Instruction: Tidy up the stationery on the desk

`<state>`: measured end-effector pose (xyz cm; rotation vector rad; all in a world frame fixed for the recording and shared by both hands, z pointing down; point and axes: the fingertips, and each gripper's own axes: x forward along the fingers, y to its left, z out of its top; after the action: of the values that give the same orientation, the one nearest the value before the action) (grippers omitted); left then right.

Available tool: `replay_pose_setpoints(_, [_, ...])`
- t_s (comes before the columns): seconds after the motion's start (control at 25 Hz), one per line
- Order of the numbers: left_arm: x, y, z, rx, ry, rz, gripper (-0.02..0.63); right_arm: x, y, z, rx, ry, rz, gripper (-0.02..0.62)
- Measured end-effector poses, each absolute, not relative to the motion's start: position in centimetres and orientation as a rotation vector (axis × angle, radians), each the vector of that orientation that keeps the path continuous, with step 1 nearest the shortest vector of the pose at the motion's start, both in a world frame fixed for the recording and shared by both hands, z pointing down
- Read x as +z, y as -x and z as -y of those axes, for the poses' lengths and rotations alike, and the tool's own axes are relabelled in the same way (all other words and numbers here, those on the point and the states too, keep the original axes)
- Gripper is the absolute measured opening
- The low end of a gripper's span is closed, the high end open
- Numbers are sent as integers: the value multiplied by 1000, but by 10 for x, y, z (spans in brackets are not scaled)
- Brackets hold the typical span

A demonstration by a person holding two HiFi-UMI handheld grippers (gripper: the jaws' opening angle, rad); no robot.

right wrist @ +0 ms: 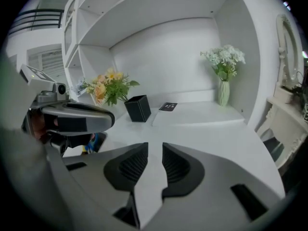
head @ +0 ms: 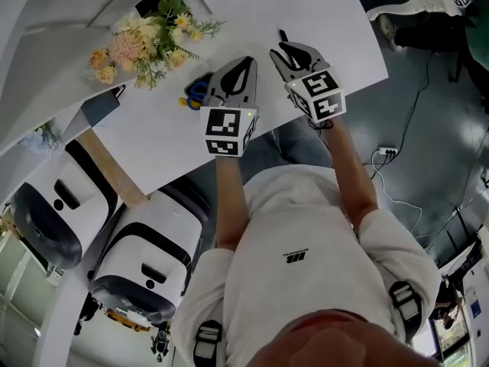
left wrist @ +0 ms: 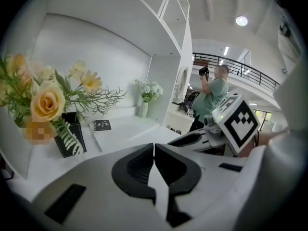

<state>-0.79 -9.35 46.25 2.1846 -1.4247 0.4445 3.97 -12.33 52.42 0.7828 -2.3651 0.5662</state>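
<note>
Though smooth-shelled, right gripper (right wrist: 155, 149): ribbed jaws.

White desk (head: 321, 29) under white shelving (right wrist: 159, 8), grey floor (head: 435, 113), round ceiling lamp (left wrist: 241, 20).

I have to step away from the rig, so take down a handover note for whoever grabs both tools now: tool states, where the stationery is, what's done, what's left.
Left tool: jaws together, empty, over the white desk.
Right tool: jaws slightly apart, empty, alongside it.
Blue-and-yellow stationery item, partly hidden, lies on the desk by the left tool.
Square black pen holder stands beside the peach flower bouquet; small black notebook lies further back.
Done: nothing visibly put away.
Left: pick up the blue-and-yellow item, probably for the holder.
</note>
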Motion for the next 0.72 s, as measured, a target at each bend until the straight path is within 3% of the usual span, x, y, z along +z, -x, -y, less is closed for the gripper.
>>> replay_pose_setpoints(0.72, [510,-39,135,500,-2219,1254,0,596,-67,161,611,-803,2188,75])
